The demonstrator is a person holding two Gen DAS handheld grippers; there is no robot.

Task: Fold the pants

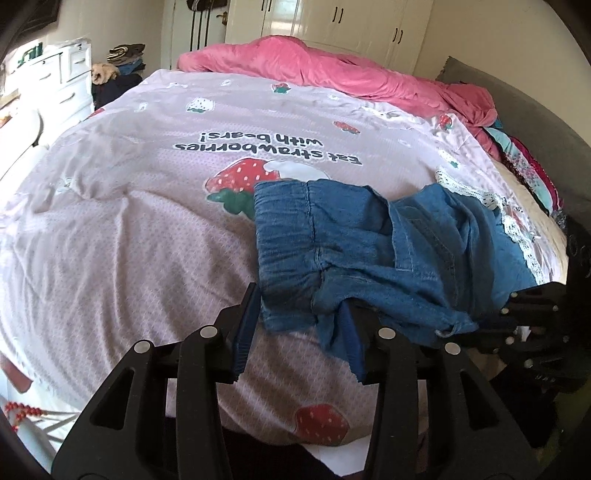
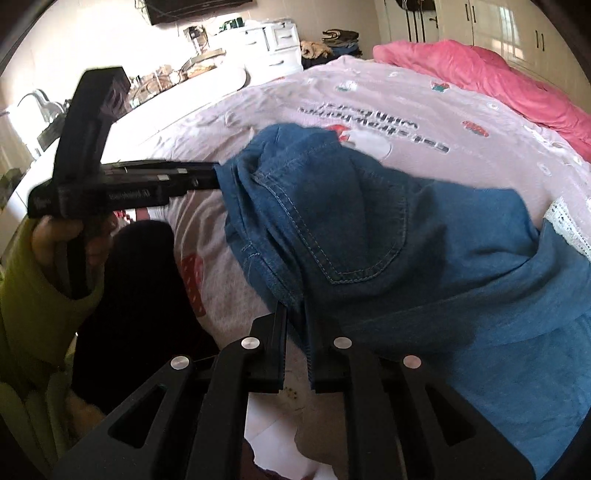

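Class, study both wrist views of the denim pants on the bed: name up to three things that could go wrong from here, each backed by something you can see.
1. The left gripper stands open around the pants edge, so that side may drop and sag unevenly.
2. The right gripper pinches only a thin bunch of denim, which could slip out.
3. The pants lie crumpled, with the lace-trimmed hem bunched, so creases might get folded in.

A lilac strawberry-print bedsheet [image 1: 129, 221] covered the bed, with a pink blanket [image 1: 332, 70] bunched along its far edge. White drawers [image 1: 62, 74] and cream wardrobe doors [image 1: 351, 22] stood beyond.
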